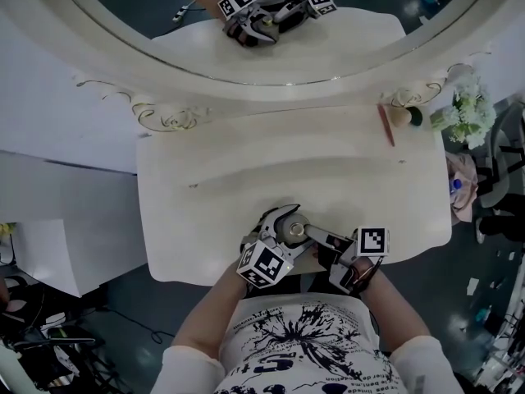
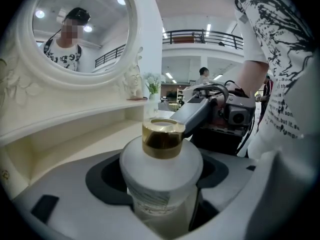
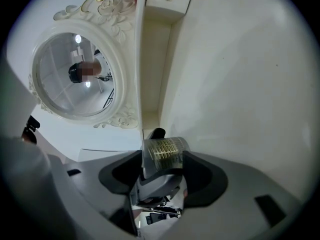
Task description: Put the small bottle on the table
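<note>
A small frosted white bottle [image 2: 160, 176] with a gold cap [image 2: 162, 138] sits between the jaws of my left gripper [image 2: 160, 184], which is shut on its body. In the head view the left gripper [image 1: 283, 224] holds the bottle [image 1: 293, 230] over the near edge of the cream dressing table [image 1: 246, 179]. My right gripper [image 1: 318, 238] comes in from the right, and one of its grey fingers [image 2: 196, 115] lies against the cap. In the right gripper view the ribbed gold cap [image 3: 162, 154] sits clamped between the jaws of that gripper [image 3: 162, 176].
A big oval mirror [image 1: 262, 23] stands behind the table's raised back shelf. A reddish pencil [image 1: 385, 125] and a makeup brush [image 1: 408, 117] lie at the back right, beside white flowers [image 1: 467, 109]. A white box [image 1: 49, 245] stands to the left.
</note>
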